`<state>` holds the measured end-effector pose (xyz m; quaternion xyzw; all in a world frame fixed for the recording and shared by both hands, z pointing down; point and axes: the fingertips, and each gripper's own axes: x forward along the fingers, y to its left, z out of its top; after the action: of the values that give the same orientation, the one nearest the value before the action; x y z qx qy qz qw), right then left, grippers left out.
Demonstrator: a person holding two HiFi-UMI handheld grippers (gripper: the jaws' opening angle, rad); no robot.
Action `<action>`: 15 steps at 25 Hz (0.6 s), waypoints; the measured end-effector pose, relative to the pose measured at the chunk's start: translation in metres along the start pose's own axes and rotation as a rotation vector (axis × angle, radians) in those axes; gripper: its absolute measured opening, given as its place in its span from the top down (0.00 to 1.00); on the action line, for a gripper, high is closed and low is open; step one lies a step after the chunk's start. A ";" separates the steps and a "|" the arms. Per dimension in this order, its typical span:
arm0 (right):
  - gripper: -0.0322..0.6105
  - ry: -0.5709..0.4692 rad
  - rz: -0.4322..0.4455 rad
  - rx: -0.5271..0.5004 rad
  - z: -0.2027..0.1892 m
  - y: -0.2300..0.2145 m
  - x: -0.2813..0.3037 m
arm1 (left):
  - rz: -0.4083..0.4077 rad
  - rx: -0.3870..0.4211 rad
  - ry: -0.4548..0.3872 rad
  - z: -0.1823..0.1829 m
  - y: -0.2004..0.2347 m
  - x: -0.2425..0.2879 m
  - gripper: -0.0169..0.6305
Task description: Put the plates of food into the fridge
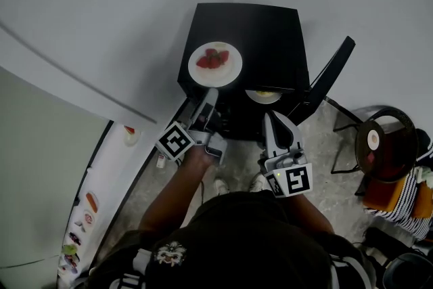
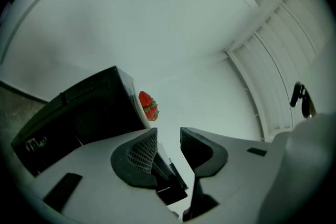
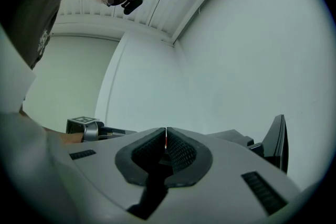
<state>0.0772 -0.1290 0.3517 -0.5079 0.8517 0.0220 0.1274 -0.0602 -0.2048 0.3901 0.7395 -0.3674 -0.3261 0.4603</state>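
From above I see a small black fridge with a white plate of strawberries on its top. My left gripper sits just short of that plate's near rim, open, with nothing between its fingers. The left gripper view shows the strawberries past the fridge's corner, beyond the parted jaws of the left gripper. A second plate with yellow food shows under the fridge's front edge. Just short of it is my right gripper, and the right gripper is shut with nothing held.
The fridge's black door stands open to the right, and its edge also shows in the right gripper view. A dark round chair and striped cloth lie at the far right. A white door shelf with small items runs along the left.
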 end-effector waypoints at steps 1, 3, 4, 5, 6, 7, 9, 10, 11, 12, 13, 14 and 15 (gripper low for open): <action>0.91 -0.002 -0.001 0.000 0.001 0.000 0.000 | -0.016 -0.043 -0.008 0.002 -0.002 0.003 0.74; 0.91 -0.013 -0.007 -0.001 0.005 -0.001 0.000 | -0.028 -0.119 -0.020 0.005 -0.001 0.007 0.72; 0.91 -0.020 -0.010 -0.005 0.007 -0.002 -0.001 | -0.024 -0.154 -0.025 0.005 0.002 0.008 0.71; 0.91 -0.027 -0.010 -0.011 0.010 -0.003 -0.001 | -0.017 -0.186 -0.031 0.006 0.005 0.010 0.71; 0.91 -0.031 -0.010 -0.016 0.011 -0.003 -0.001 | -0.012 -0.215 -0.038 0.007 0.009 0.011 0.70; 0.91 -0.033 -0.008 -0.019 0.012 -0.004 -0.001 | -0.011 -0.240 -0.044 0.008 0.011 0.012 0.70; 0.91 -0.037 -0.006 -0.015 0.013 -0.005 -0.001 | -0.016 -0.278 -0.054 0.009 0.015 0.014 0.70; 0.91 -0.037 -0.004 -0.012 0.013 -0.005 -0.001 | -0.017 -0.296 -0.058 0.010 0.016 0.015 0.70; 0.91 -0.036 -0.003 -0.010 0.013 -0.005 -0.002 | -0.018 -0.312 -0.062 0.010 0.017 0.015 0.70; 0.91 -0.035 -0.001 -0.009 0.012 -0.005 -0.002 | -0.017 -0.323 -0.067 0.011 0.017 0.015 0.70; 0.91 -0.034 0.002 -0.009 0.011 -0.005 -0.002 | -0.017 -0.331 -0.073 0.013 0.018 0.016 0.70; 0.91 -0.035 0.005 -0.009 0.010 -0.005 -0.002 | -0.019 -0.337 -0.079 0.014 0.018 0.017 0.70; 0.91 -0.035 0.008 -0.009 0.010 -0.006 -0.003 | -0.021 -0.342 -0.083 0.015 0.018 0.018 0.70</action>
<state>0.0852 -0.1280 0.3435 -0.5045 0.8513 0.0351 0.1398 -0.0672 -0.2322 0.3988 0.6399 -0.3175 -0.4190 0.5605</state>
